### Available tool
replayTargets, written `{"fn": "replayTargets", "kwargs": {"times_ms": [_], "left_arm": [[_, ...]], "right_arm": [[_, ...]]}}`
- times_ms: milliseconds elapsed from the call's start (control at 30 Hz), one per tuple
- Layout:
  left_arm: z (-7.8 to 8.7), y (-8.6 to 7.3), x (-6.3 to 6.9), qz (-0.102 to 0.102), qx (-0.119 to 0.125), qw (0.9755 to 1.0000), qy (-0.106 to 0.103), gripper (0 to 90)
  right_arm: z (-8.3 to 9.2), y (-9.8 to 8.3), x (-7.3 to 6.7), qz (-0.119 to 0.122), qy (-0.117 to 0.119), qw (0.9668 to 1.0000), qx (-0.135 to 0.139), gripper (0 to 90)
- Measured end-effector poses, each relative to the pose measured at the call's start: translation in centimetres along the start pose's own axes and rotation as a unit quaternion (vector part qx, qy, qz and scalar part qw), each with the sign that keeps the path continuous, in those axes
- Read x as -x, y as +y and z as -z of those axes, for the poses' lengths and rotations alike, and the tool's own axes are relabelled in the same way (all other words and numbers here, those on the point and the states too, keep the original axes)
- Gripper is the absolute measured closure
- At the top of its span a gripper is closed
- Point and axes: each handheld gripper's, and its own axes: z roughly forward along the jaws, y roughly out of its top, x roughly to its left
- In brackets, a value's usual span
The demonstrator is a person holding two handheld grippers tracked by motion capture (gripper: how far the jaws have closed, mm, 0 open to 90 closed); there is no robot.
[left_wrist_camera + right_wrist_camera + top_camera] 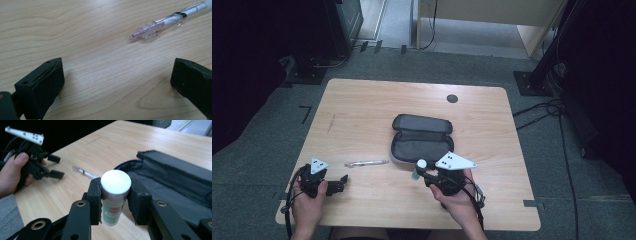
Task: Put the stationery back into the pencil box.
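My right gripper (115, 200) is shut on a small glue stick (114, 197) with a white cap and a green label, held upright above the wood just in front of the open dark grey pencil case (172, 182). From the high view that gripper (421, 172) and the glue stick (420, 168) sit at the near edge of the pencil case (422, 137). A clear pen (366, 163) lies on the table to the left of the case. My left gripper (341, 183) rests open near the table's front left, and its fingers (42, 85) stand wide apart short of the pen (170, 21).
The wooden table (362, 110) has a round dark grommet (452, 98) at the back right. Black stands and cables lie on the grey floor around it. A person's hand (12, 175) holds the left gripper at the table's edge.
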Motion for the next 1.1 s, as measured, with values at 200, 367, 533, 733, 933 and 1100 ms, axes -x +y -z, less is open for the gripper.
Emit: {"fn": "replayTargets", "kwargs": {"times_ms": [200, 367, 533, 733, 933, 1100], "left_arm": [[0.0, 0.0, 0.0, 0.000, 0.000, 1.0000, 0.000, 0.0], [0.0, 0.0, 0.0, 0.000, 0.000, 1.0000, 0.000, 0.0], [0.0, 0.0, 0.0, 0.000, 0.000, 1.0000, 0.000, 0.0], [0.0, 0.0, 0.0, 0.000, 0.000, 1.0000, 0.000, 0.0], [0.0, 0.0, 0.0, 0.000, 0.000, 1.0000, 0.000, 0.0], [0.0, 0.0, 0.0, 0.000, 0.000, 1.0000, 0.000, 0.0]], "right_arm": [[0.2, 1.6, 0.7, -0.001, -0.014, 0.9998, 0.015, 65.5], [0.1, 2.4, 1.7, -0.009, -0.023, 0.9993, 0.028, 65.5], [-0.7, 2.9, 2.8, -0.007, -0.050, 0.9983, 0.029, 65.5], [-2.2, 2.3, 4.7, -0.024, -0.077, 0.9966, 0.020, 65.5], [-4.0, 1.6, 6.3, -0.031, -0.101, 0.9944, 0.000, 65.5], [-5.6, 1.2, 7.0, -0.018, -0.123, 0.9920, -0.024, 65.5]]}}
